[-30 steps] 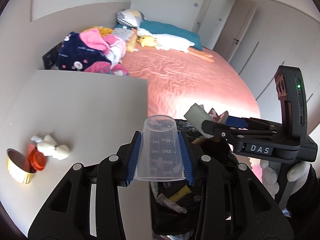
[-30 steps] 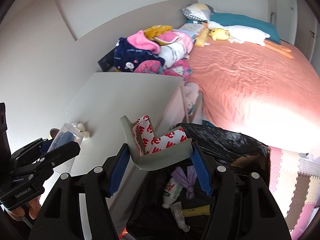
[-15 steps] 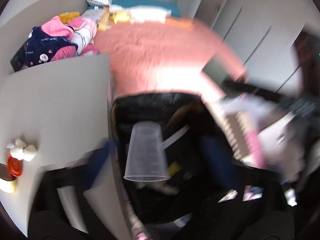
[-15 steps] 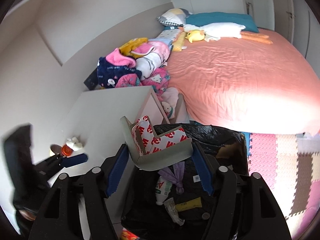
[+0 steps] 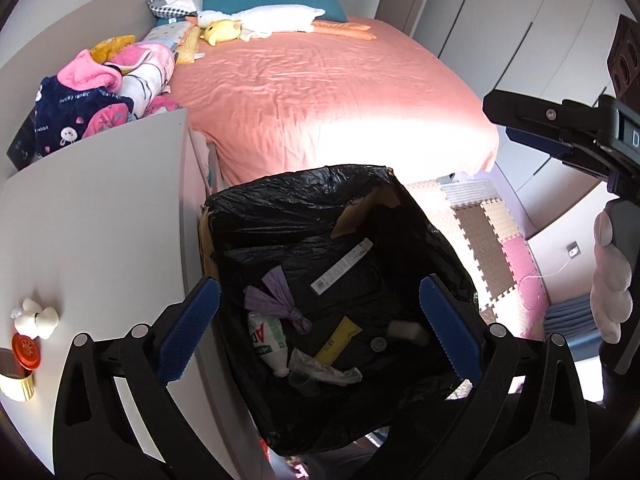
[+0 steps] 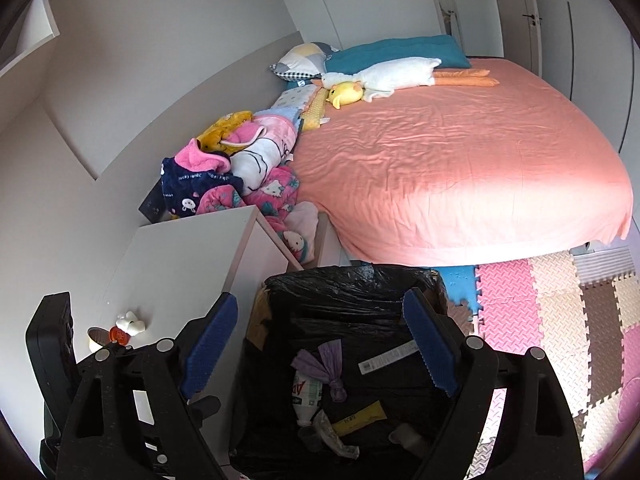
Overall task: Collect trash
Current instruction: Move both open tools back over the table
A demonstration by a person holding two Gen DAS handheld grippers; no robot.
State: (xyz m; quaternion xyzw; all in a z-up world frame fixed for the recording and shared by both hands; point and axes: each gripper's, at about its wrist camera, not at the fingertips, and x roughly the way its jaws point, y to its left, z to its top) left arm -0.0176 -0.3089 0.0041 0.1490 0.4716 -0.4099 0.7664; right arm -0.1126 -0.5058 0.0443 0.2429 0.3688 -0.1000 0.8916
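Cup [image 5: 304, 380], seemingly, and corner guard [image 5: 404, 330] now in bin [image 5: 280, 200]

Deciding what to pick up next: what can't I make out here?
- Left wrist view: gold tin cut by the frame edge; contents unseen.
- Both views: the bin bag has a dark bottom, so the small clear item is unidentifiable.
- Right wrist view: orange lid and white lump too small to identify.

The bin liner [image 5: 304, 196] is glossy, crinkled black plastic. The bedsheet [image 5: 320, 92] is smooth, matt cloth. The floor mat [image 6: 560, 320] is textured foam. The tabletop [image 5: 92, 208] is smooth and matt.
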